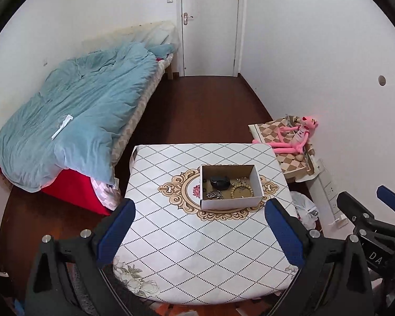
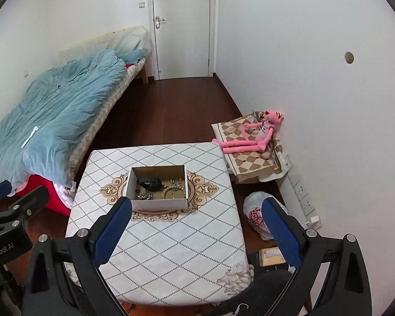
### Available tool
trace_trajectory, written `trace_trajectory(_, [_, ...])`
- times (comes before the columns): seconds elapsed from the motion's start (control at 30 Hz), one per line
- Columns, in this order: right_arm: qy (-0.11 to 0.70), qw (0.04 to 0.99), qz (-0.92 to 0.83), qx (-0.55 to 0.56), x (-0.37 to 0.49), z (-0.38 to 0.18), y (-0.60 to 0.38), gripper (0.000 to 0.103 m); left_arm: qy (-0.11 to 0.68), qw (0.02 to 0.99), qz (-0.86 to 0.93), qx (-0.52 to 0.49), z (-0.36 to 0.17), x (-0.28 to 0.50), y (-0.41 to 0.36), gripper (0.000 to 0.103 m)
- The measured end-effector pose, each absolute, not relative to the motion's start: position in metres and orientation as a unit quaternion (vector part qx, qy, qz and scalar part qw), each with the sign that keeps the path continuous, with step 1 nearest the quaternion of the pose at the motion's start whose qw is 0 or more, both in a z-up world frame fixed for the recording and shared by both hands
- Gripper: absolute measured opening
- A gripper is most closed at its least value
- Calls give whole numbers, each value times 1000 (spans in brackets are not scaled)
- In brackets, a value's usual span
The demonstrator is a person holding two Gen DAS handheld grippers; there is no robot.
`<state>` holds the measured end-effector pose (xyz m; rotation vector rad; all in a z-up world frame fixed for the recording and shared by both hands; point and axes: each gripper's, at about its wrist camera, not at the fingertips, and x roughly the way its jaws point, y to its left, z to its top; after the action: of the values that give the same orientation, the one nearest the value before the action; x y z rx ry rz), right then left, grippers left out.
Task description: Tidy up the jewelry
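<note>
A small open cardboard box point(image 1: 230, 205) stands on the middle of the patterned table point(image 1: 205, 258). Inside it lie a black object point(image 1: 220, 182), a beaded bracelet point(image 1: 241, 191), a dark chain point(image 1: 214, 195) and small pieces. The box also shows in the right wrist view point(image 2: 159, 202). My left gripper point(image 1: 200, 226) is open and empty, held above the table's near part, short of the box. My right gripper point(image 2: 196, 223) is open and empty, to the right of the left one, also short of the box. The right gripper shows at the right edge of the left wrist view point(image 1: 381, 210).
A bed with a blue duvet point(image 1: 73, 113) stands left of the table. A pink plush toy point(image 1: 295, 137) lies on a checkered box by the right wall. A white plastic bag point(image 2: 258, 216) and a wall power strip point(image 2: 302, 197) are right of the table. A white door point(image 1: 210, 23) is at the far end.
</note>
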<state>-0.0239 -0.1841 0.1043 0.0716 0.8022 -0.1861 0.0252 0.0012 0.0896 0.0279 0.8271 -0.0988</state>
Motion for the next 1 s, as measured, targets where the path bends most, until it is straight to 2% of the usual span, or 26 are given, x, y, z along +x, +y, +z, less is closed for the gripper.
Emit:
trace_trajectory(0.43, [406,909,-85,29,11,99,-186,102,430,902,-30,9,76,59,0,100])
trace_trajectory(1.0, [460,884,-80,24,79,61,-194,103,473,880,-27,20,48,111,-6,100])
